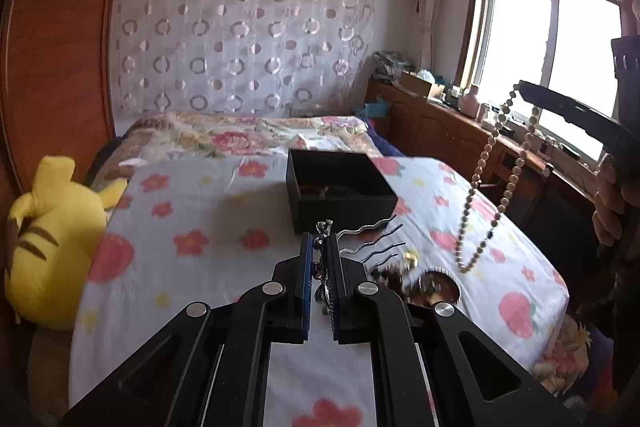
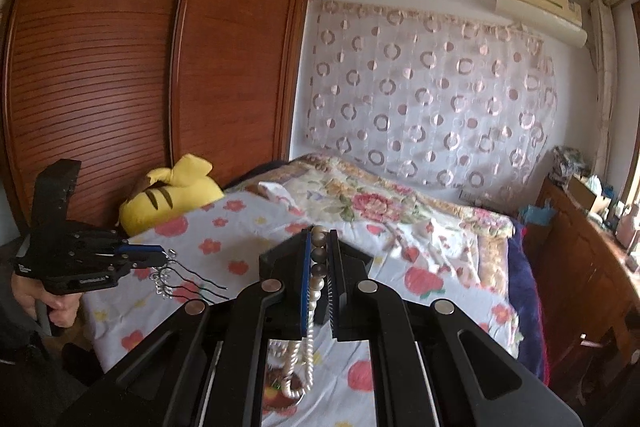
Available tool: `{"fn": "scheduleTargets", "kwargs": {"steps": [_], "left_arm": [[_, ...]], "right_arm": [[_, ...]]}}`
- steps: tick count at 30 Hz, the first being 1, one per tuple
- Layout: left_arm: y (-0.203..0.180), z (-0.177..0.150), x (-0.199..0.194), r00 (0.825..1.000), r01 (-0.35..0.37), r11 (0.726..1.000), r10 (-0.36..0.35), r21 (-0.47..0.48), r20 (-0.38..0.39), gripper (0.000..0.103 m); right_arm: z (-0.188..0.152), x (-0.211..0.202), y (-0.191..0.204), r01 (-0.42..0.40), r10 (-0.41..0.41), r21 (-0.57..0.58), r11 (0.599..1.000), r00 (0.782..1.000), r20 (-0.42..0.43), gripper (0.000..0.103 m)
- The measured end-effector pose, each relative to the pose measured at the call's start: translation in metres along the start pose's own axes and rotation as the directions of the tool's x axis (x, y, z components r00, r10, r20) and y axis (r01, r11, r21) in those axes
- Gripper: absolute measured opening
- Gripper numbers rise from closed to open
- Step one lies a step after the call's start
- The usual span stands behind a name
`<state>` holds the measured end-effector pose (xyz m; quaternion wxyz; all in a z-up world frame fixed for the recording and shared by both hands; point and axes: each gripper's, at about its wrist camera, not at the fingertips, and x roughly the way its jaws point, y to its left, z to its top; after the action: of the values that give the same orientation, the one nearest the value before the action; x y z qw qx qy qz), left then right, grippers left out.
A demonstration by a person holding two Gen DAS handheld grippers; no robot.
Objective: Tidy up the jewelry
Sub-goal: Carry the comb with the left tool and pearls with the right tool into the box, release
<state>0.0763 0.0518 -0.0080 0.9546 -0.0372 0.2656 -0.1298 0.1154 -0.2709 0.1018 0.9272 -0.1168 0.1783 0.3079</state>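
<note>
In the left wrist view the left gripper [image 1: 320, 243] sits at the lower centre of the frame, its jaws nearly together and clamped on a silver hair comb [image 1: 370, 241] whose wavy prongs stick out to the right of the fingertips, clear of the bed. Just above the fingertips in the picture, a black box [image 1: 340, 205] stands open on the flowered bedsheet [image 1: 192, 195]. To the right of the comb, a small heap of other jewelry [image 1: 430, 283] lies on the sheet, too blurred to sort out. At the right edge of the frame the right gripper [image 1: 520, 87] holds a bead necklace [image 1: 486, 155] that hangs down in a long loop, its lowest part close to the sheet. In the right wrist view the right gripper [image 2: 320, 239] is at the centre, jaws closed on the necklace [image 2: 318, 255], with beads showing between the pads and a strand trailing down toward the bottom of the frame. At the lower left the left gripper [image 2: 166, 257] shows side-on with the comb [image 2: 180, 277]. A yellow plush toy [image 2: 172, 193] rests against the wooden wardrobe [image 2: 120, 67].
</note>
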Motion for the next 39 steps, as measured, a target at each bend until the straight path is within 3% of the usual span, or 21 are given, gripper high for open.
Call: {"fn": "scheduleTargets", "kwargs": {"steps": [11,20,26,39], "left_arm": [[0.002,0.048,0.051,0.999,-0.037,0.999,0.037,0.024,0.004,0.006],[0.009,0.063,0.096,0.997,-0.068,0.998,0.068,0.009,-0.044,0.006],[0.006,0.074,0.11,0.995,-0.085,0.996,0.086,0.029,-0.049,0.006],[-0.001,0.082,0.152,0.988,-0.111,0.993,0.114,0.04,-0.107,0.006]], "right_arm": [[0.056,0.021,-0.015,0.044,-0.042,-0.028,0.999,0.997,0.06,0.008],[0.082,0.079,-0.027,0.029,-0.028,-0.025,0.999,0.998,0.05,0.008],[0.074,0.121,-0.029,0.059,-0.06,-0.045,0.997,0.998,-0.028,0.008],[0.007,0.172,-0.03,0.044,-0.044,-0.001,0.999,0.976,-0.215,0.009]]}}
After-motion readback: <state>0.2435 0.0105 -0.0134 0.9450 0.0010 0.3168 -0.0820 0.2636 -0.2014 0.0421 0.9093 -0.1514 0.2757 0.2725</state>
